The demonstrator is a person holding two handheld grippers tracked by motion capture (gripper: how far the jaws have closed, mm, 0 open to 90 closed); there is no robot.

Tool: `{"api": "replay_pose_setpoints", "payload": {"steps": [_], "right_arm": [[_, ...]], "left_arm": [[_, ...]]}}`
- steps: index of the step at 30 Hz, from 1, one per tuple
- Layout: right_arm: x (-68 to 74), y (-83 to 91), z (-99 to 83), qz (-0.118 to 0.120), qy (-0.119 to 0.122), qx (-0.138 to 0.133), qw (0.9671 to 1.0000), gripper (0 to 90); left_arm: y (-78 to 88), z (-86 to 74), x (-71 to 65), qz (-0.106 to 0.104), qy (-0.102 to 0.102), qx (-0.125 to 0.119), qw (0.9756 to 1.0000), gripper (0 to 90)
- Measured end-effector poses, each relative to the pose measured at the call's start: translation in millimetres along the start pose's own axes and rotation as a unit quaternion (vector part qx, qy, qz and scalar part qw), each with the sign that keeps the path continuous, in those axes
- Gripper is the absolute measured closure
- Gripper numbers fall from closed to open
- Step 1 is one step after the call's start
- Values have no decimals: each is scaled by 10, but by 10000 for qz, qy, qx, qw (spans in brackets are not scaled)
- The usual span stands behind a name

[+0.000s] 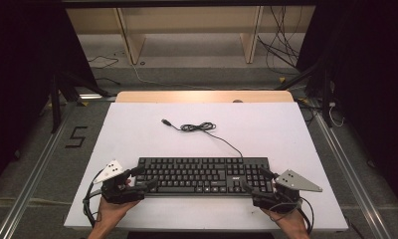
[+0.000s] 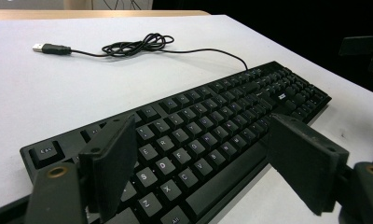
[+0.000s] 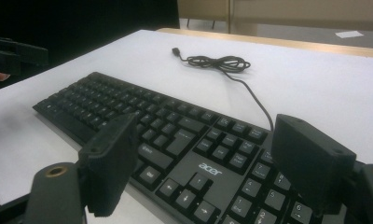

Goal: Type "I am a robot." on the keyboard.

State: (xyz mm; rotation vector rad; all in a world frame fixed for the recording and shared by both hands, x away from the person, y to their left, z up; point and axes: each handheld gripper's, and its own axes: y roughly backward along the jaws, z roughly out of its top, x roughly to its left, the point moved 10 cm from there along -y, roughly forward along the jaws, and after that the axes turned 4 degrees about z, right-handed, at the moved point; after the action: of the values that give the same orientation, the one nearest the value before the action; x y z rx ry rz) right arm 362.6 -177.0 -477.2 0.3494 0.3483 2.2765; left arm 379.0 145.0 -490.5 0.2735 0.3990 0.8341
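A black keyboard (image 1: 203, 175) lies flat near the front of the white table. Its thin black cable (image 1: 198, 127) runs back to a loose coil and ends in a USB plug (image 1: 165, 121). My left gripper (image 1: 145, 177) is open at the keyboard's left end, and in the left gripper view its jaws stand wide apart over the letter keys (image 2: 175, 154). At the right end my right gripper (image 1: 255, 179) is open too, its jaws straddling the arrow keys and number pad (image 3: 208, 170). Neither gripper holds anything.
The white table top (image 1: 137, 134) has a wooden strip (image 1: 202, 96) along its far edge. Beyond it are wooden shelf legs (image 1: 130, 42) and loose cables on the floor (image 1: 281, 47). Metal rails (image 1: 35, 172) run along both sides, with a "5" mark (image 1: 76, 137) at left.
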Motion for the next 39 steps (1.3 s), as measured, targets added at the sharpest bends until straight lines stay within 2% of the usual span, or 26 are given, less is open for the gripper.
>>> {"api": "replay_pose_setpoints", "payload": {"steps": [11, 26, 39], "right_arm": [[64, -88, 17, 132, -48, 52, 9999, 242], [283, -346, 152, 426, 87, 114, 9990, 253], [455, -731, 203, 686, 140, 489, 9963, 306]], "left_arm": [[-3, 1, 13, 11, 10, 1, 10000, 240], [-12, -3, 65, 81, 61, 21, 9999, 240], [-6, 2, 83, 93, 107, -2, 9999, 239]]}}
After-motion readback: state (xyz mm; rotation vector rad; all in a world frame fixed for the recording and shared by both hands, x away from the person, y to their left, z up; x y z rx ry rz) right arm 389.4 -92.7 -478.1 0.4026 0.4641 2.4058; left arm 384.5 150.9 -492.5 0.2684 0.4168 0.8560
